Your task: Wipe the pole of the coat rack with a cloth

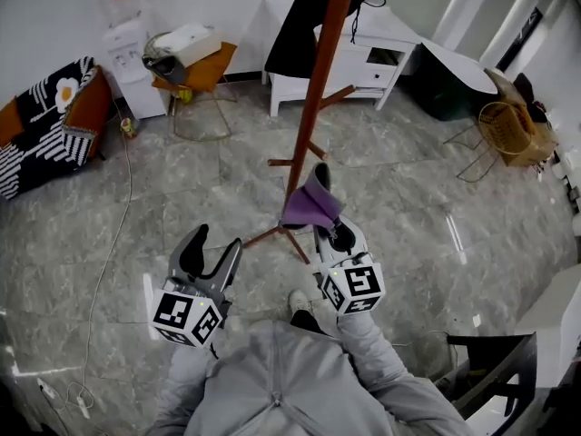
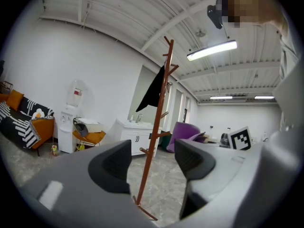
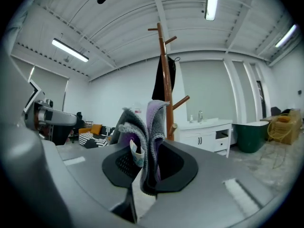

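Observation:
A tall reddish-brown coat rack (image 1: 318, 89) stands on the marble floor, with a black garment (image 1: 295, 25) hung near its top. My right gripper (image 1: 329, 230) is shut on a purple-and-grey cloth (image 1: 310, 205), held right beside the pole's lower part, above its splayed feet. In the right gripper view the cloth (image 3: 148, 141) is folded upright between the jaws, with the pole (image 3: 166, 99) just behind. My left gripper (image 1: 211, 254) is open and empty, a little left of the rack's base; in the left gripper view the pole (image 2: 154, 137) shows in the gap between its jaws.
A white cabinet (image 1: 363, 62) stands behind the rack. An orange chair with a box (image 1: 192, 60) and a water dispenser (image 1: 129, 57) are at the back left, a patterned sofa (image 1: 45, 121) far left. A wicker basket (image 1: 508, 130) sits right. A cable (image 1: 118, 234) trails on the floor.

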Tool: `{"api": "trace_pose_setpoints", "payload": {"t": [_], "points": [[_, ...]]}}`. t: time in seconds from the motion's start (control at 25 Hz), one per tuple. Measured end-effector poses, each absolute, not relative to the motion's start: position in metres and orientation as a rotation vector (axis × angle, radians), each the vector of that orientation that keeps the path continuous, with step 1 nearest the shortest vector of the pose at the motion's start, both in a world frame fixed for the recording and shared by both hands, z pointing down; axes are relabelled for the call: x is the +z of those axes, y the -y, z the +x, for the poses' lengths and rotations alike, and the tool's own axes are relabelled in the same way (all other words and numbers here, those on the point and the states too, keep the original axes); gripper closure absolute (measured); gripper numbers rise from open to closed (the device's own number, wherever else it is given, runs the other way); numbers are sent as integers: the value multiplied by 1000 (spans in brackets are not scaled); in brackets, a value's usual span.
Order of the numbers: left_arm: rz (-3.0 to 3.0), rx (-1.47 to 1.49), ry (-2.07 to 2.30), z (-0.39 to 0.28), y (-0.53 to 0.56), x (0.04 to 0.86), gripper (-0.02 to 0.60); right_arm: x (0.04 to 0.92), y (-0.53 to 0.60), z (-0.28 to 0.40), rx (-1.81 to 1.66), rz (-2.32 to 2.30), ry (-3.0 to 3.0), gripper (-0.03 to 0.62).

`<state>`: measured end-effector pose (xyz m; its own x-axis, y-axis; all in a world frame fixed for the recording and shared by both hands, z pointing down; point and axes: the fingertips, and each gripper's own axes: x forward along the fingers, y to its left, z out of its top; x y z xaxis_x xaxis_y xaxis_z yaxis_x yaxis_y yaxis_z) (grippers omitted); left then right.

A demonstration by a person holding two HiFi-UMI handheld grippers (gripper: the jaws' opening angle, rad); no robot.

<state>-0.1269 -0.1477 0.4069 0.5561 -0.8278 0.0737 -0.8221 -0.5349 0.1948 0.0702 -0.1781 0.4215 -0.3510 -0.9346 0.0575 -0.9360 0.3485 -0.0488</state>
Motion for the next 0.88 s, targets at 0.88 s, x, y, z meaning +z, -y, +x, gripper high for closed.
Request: {"api": "trace_pose_setpoints", "payload": {"t": [0.88], "points": [[2777,11,1122,-66,156,395,273,421,84,201,128,2318,2181,537]]}}
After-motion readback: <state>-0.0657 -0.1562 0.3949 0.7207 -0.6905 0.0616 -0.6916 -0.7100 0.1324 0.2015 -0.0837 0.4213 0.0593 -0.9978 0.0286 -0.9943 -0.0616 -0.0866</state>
